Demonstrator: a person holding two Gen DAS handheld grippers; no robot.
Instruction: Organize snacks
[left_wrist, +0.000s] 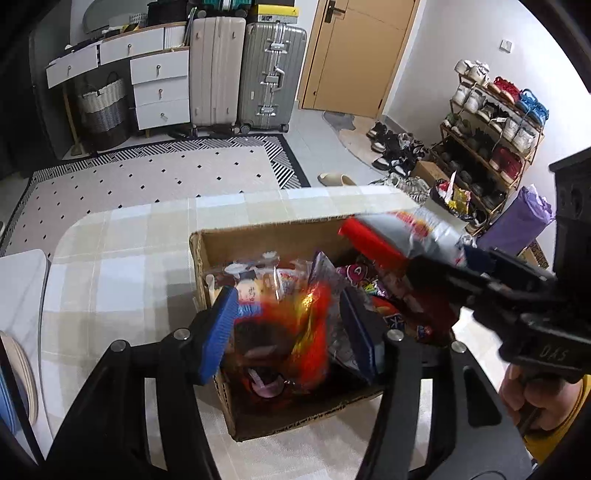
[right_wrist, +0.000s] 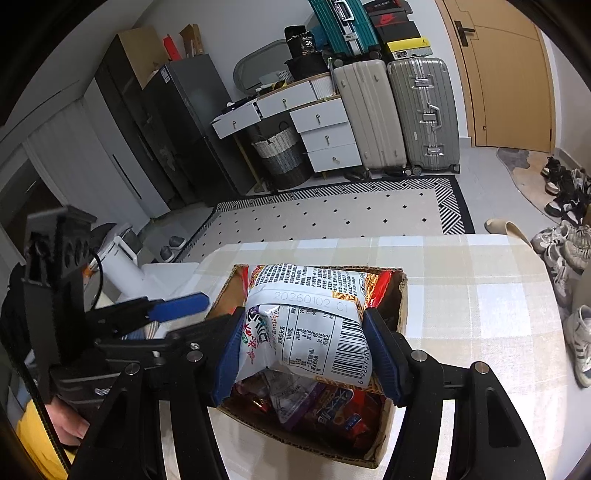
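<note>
An open cardboard box (left_wrist: 207, 254) full of snack packets stands on the checked tablecloth; it also shows in the right wrist view (right_wrist: 400, 295). My left gripper (left_wrist: 288, 332) is shut on a blurred red and yellow snack bag (left_wrist: 306, 332) over the box. My right gripper (right_wrist: 304, 354) is shut on a white and red noodle snack packet (right_wrist: 314, 314) held above the box; the packet also shows at the right of the left wrist view (left_wrist: 406, 236). Several other packets (right_wrist: 332, 410) lie inside the box.
The table (right_wrist: 480, 314) has a rounded far edge. A white chair (left_wrist: 18, 288) stands at its left. Beyond are a patterned rug (left_wrist: 147, 177), suitcases (left_wrist: 273, 74), a drawer unit (left_wrist: 159, 88) and a shoe rack (left_wrist: 491, 122).
</note>
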